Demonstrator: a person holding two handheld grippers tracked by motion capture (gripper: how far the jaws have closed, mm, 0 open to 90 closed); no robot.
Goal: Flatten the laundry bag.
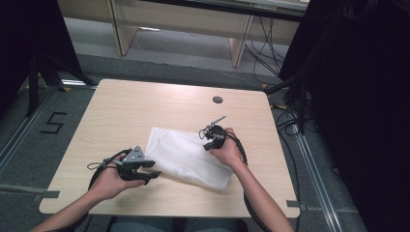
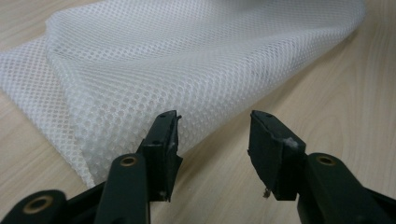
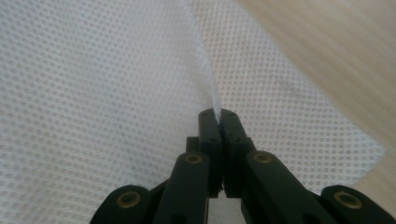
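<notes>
A white mesh cloth (image 1: 186,157) lies folded on the light wooden table (image 1: 135,106), slightly right of the middle. My left gripper (image 1: 151,170) rests at the cloth's near left edge. Its jaws stand open (image 2: 215,128) with bare table between them, and the mesh (image 2: 187,56) lies just beyond the tips without touching them. My right gripper (image 1: 209,144) is over the cloth's far right part. In the right gripper view it is shut (image 3: 218,114), pinching a raised ridge of the mesh (image 3: 93,84) between its tips.
A round cable hole (image 1: 217,99) sits near the table's far edge. Bare wood lies left of and behind the cloth. Black cables (image 1: 290,121) run along the floor at the right, and wooden furniture legs (image 1: 239,46) stand beyond the table.
</notes>
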